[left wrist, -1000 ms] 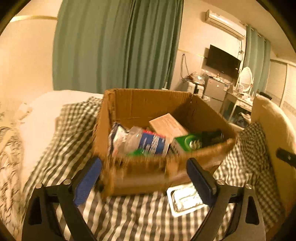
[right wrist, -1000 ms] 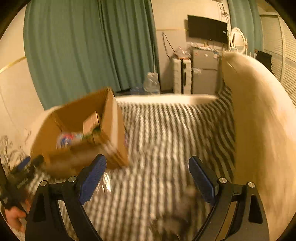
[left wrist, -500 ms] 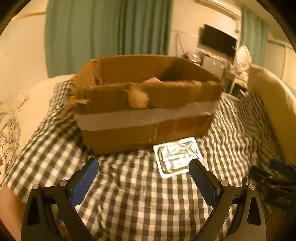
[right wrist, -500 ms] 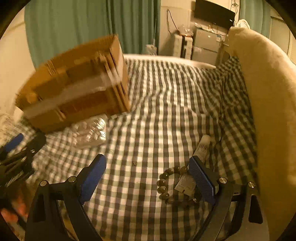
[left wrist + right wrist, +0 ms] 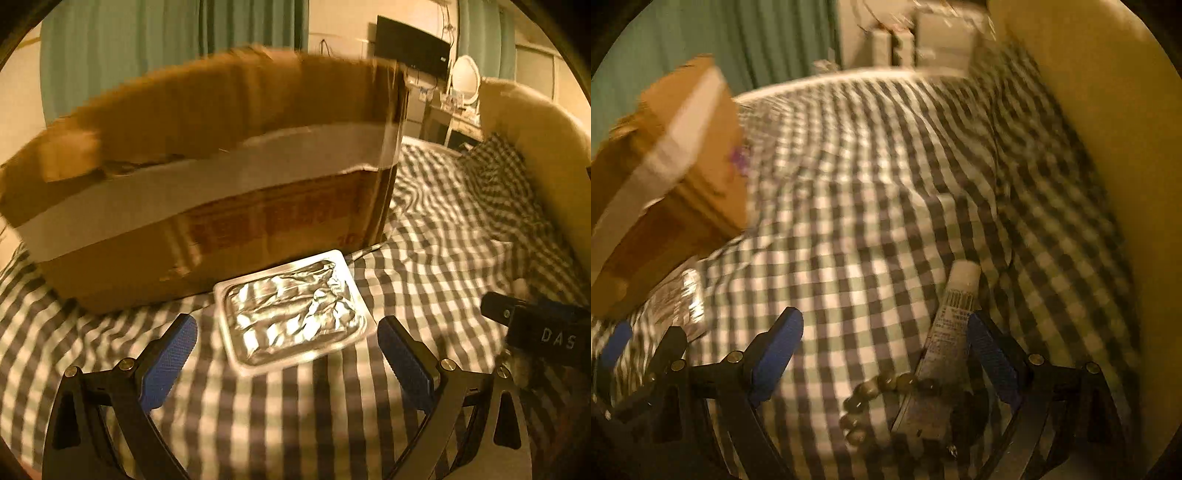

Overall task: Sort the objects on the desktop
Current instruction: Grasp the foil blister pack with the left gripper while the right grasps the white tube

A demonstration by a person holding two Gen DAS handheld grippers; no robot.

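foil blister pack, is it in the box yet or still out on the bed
Out. The foil blister pack lies flat on the checked bedcover, just in front of the cardboard box.

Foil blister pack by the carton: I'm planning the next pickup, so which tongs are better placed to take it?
Left. The foil blister pack lies just ahead of the open left tongs, beside the cardboard box. The open right tongs face the tube and bead bracelet.

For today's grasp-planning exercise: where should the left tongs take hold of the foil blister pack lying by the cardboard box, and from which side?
Grip the foil blister pack across its two long edges, coming down from above on the near side. It lies flat on the checked cloth, its far end close against the cardboard box, so that end is probably blocked. The open left tongs already straddle its width.
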